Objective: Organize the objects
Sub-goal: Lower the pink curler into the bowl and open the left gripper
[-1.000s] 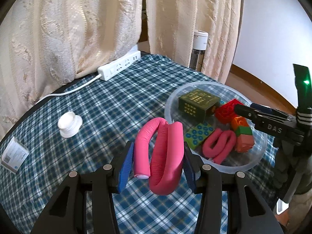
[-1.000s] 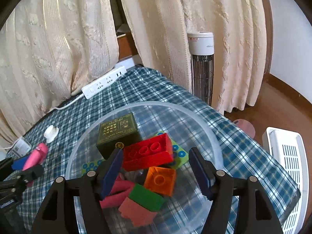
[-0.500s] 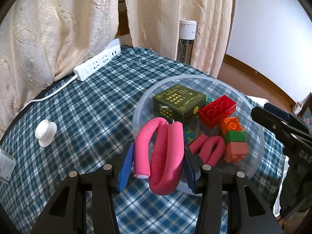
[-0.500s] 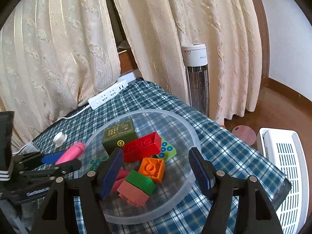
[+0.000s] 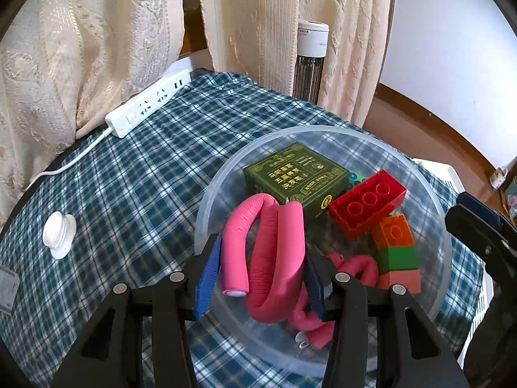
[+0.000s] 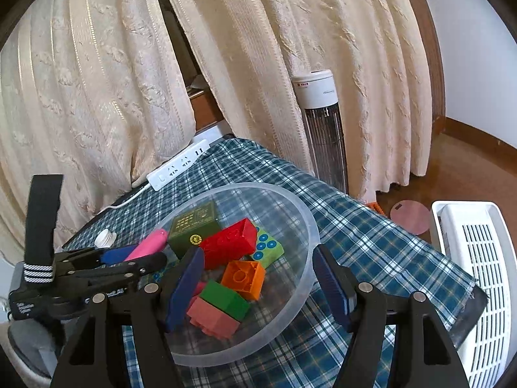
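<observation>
The left gripper [image 5: 261,274] clamps a folded pink foam curler [image 5: 274,252] between its blue pads, holding it over the near left part of the clear plastic bowl [image 5: 323,132]. The right gripper [image 6: 258,284] stands open and empty, its jaws straddling the bowl's right rim above the toy bricks [image 6: 240,274].

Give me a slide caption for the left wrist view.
Left gripper holds a folded pink foam roller over the clear bowl of toy bricks.
</observation>
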A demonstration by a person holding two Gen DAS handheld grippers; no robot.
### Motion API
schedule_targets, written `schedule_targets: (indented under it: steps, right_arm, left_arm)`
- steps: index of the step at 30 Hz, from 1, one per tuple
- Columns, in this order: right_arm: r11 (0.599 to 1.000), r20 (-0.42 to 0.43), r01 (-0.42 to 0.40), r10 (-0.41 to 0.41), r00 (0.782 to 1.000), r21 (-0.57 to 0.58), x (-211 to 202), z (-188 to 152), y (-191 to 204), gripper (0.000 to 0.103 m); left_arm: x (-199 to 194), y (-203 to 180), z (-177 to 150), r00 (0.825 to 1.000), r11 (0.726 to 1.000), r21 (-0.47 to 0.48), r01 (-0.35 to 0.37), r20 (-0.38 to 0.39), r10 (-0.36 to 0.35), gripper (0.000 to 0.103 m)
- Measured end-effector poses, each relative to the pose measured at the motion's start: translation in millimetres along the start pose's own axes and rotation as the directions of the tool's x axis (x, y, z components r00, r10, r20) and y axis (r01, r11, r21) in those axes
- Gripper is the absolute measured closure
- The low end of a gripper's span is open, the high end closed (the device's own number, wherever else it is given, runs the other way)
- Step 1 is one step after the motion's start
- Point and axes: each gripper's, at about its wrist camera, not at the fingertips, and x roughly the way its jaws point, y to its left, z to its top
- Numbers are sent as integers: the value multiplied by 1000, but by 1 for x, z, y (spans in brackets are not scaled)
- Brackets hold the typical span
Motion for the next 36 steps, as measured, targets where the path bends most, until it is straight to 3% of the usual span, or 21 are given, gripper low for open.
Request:
schedule_targets:
  steps: [4,8,25,36]
  right_arm:
    - [1000,-7,-1,1,1000,9,2,-1,-1,30]
    - [1000,-11,3,-3,1000,15,3,-1,-2,30]
    - [1000,-29,0,0,1000,-6,4,-6,18,30]
    - [998,-39,-30,28,999,-51,6,-9,52,27]
  left_arm:
    - [6,-1,3,1000,1000,-11,29,-1,-29,51]
    - [4,1,5,998,998,-24,66,15,-66,35]
    - [-18,27,-7,997,994,-86,66,49,-62,33]
    - [-33,58,-25,999,992,-122,-9,51,15,28]
